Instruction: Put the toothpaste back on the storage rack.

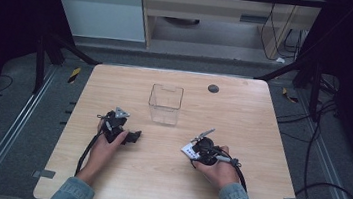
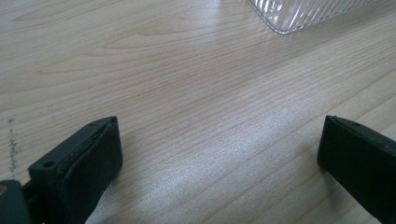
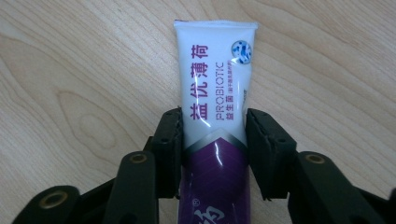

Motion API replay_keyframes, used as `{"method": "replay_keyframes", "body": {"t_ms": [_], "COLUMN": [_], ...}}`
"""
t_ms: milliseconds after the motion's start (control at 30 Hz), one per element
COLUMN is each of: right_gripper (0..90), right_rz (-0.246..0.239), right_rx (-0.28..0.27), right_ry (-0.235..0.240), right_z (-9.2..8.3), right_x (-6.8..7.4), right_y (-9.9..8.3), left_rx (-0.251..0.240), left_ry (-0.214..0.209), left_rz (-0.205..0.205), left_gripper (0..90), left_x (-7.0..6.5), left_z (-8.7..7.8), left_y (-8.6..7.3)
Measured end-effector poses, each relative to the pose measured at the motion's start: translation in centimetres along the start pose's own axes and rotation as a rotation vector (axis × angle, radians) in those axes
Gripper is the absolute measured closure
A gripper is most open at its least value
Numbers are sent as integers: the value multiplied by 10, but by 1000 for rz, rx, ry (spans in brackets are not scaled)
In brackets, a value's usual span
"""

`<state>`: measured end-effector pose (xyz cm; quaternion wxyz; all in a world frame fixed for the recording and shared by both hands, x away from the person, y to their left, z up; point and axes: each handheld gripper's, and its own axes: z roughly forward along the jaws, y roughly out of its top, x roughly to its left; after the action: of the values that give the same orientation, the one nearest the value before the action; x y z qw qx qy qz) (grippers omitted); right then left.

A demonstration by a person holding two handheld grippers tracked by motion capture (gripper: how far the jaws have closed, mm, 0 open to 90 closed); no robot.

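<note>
Sitting near the front edge of the worktop [image 1: 164,188], toward its right side, the right tool [image 3: 214,128] has its jaws snug against both sides of a white and purple toothpaste tube [image 3: 216,93] that lies flat on the wood, so it's gripping that. Over toward the left edge, the left tool [image 1: 132,136] is wide open with nothing but bare wood between its jaws. Further back, about mid-worktop, stands a clear plastic box [image 1: 165,104], apart from both tools.
</note>
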<state>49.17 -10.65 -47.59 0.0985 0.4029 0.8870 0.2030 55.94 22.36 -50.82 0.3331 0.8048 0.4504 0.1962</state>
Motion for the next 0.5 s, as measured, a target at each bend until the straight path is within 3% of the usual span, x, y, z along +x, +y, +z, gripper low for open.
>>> {"method": "replay_keyframes", "body": {"t_ms": [500], "right_gripper": [740], "right_rz": [60], "right_rx": [-8], "right_ry": [56], "right_z": [-5], "right_x": [-7], "right_y": [0], "left_rx": [2], "left_ry": [0], "left_rz": [2], "left_gripper": [0], "left_x": [0], "left_z": [0], "left_y": [0]}}
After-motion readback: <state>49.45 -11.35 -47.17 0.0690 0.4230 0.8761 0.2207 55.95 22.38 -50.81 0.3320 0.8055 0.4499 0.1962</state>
